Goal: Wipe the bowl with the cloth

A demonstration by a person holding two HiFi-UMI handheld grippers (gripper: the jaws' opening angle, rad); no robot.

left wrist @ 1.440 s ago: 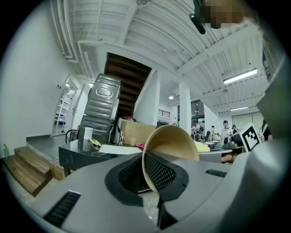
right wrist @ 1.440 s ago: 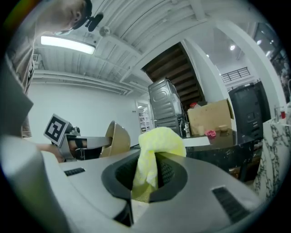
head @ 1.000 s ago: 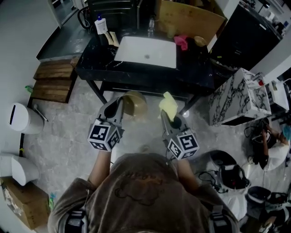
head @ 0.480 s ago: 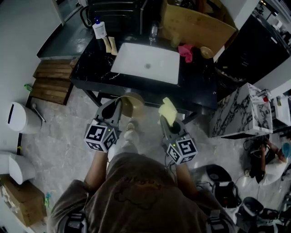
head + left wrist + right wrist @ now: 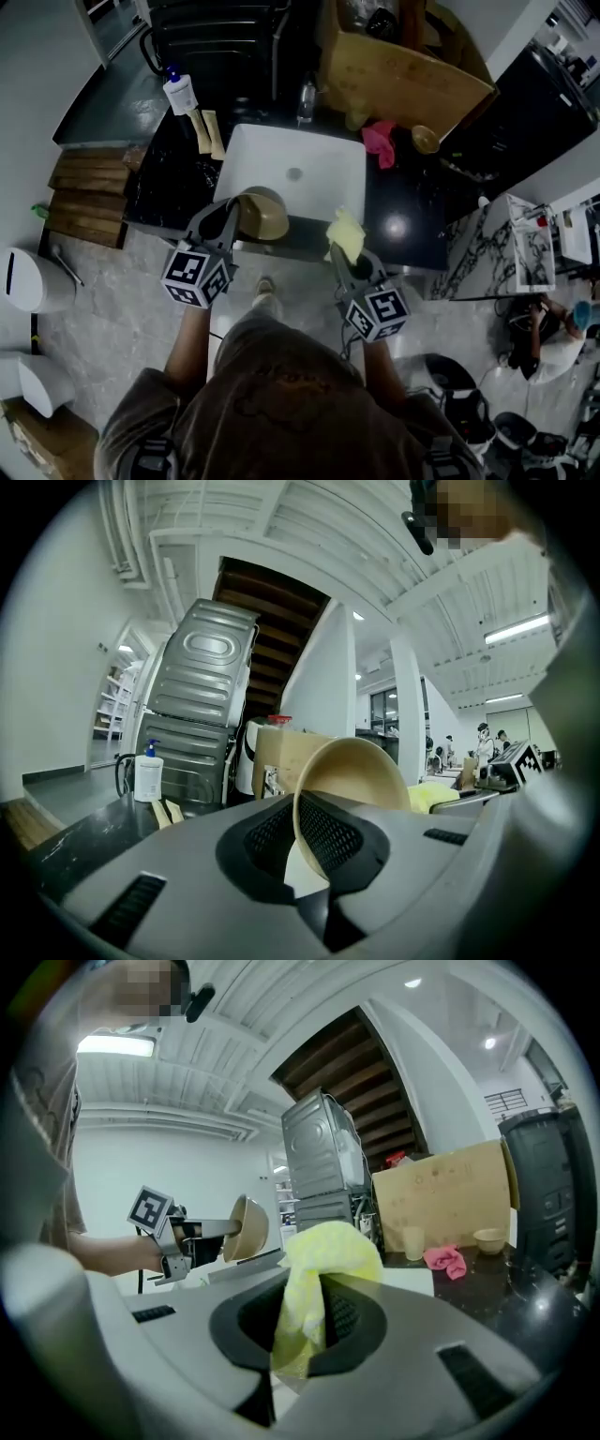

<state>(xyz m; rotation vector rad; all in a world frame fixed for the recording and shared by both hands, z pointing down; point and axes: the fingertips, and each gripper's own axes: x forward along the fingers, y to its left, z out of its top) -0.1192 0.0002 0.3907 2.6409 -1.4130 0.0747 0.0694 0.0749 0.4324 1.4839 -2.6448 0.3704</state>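
Left tool (image 5: 232, 214): jaws closed on rim of tan bowl (image 5: 263, 215).
Right tool (image 5: 343, 255): jaws pinching yellow cloth (image 5: 345, 231), bowl apart at its left.

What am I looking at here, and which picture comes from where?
No robot here: a person holds a two-jaw gripper in each hand. The head view comes from a camera on the person's head, looking down; the two gripper views come from cameras riding on each gripper. The left gripper is clamped on the rim of a tan bowl; the right gripper pinches a yellow cloth. Both hang above the front edge of a black counter with a white sink. On the counter lie a pink rag, a small bowl and a pump bottle.
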